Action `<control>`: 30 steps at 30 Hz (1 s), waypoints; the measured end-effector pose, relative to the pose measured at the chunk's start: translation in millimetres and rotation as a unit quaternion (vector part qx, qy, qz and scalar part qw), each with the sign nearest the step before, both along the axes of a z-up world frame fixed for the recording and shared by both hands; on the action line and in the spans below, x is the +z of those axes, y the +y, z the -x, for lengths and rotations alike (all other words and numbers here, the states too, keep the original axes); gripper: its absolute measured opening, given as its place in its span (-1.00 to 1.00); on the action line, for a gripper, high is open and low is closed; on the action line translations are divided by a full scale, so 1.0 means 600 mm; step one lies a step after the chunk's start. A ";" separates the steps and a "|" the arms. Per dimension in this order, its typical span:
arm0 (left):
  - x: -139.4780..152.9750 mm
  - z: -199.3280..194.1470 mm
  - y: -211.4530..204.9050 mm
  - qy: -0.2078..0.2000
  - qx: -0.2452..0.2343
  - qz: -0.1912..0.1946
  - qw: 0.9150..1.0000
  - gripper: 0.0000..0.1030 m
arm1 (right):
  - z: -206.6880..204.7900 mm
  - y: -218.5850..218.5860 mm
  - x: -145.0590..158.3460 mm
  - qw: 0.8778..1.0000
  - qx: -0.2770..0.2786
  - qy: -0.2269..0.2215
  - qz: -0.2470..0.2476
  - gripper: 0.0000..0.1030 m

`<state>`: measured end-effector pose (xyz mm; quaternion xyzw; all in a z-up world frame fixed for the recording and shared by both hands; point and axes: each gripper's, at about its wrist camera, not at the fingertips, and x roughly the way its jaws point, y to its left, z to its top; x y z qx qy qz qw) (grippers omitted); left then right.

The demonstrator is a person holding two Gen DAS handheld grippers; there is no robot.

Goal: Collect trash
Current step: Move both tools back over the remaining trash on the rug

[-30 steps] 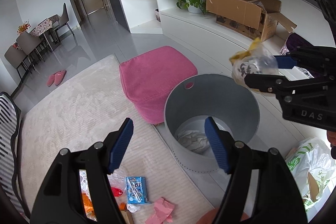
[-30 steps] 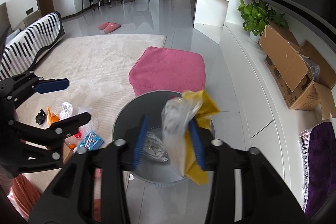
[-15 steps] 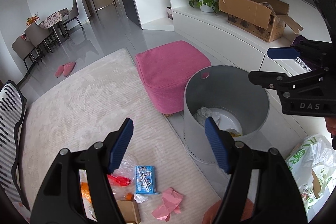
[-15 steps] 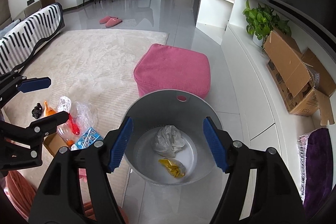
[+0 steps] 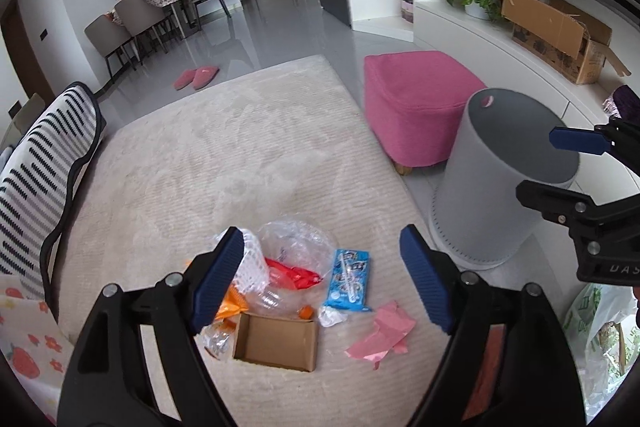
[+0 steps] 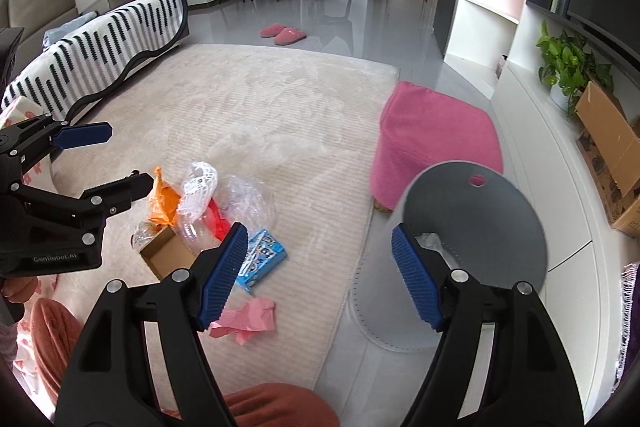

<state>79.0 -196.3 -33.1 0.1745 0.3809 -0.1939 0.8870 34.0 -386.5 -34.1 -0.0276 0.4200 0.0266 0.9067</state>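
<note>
Grey bin (image 6: 480,227) with crumpled white trash (image 6: 430,241); empty cardboard box (image 5: 276,341).

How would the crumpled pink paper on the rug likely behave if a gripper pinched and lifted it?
The pink paper looks thin and creased, so it is probably very light and floppy. Lying nearly flat on the rug, it may be hard to get the pads under. It looks unlikely to roll or break.

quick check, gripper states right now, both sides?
Left gripper: open, empty, jaws just widened.
Right gripper: open, empty, jaws just widened.
</note>
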 end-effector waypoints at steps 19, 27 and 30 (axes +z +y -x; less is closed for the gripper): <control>-0.205 -0.012 0.357 0.077 0.195 -0.016 0.978 0.56 | -0.026 0.343 -0.259 0.988 0.137 0.065 -0.029 0.38; -0.321 -0.050 0.439 0.122 0.235 -0.026 0.964 0.56 | -0.048 0.443 -0.398 0.974 0.202 0.104 -0.017 0.22; -0.350 -0.065 0.459 0.133 0.240 -0.022 0.961 0.56 | -0.060 0.473 -0.437 0.969 0.222 0.108 -0.001 0.22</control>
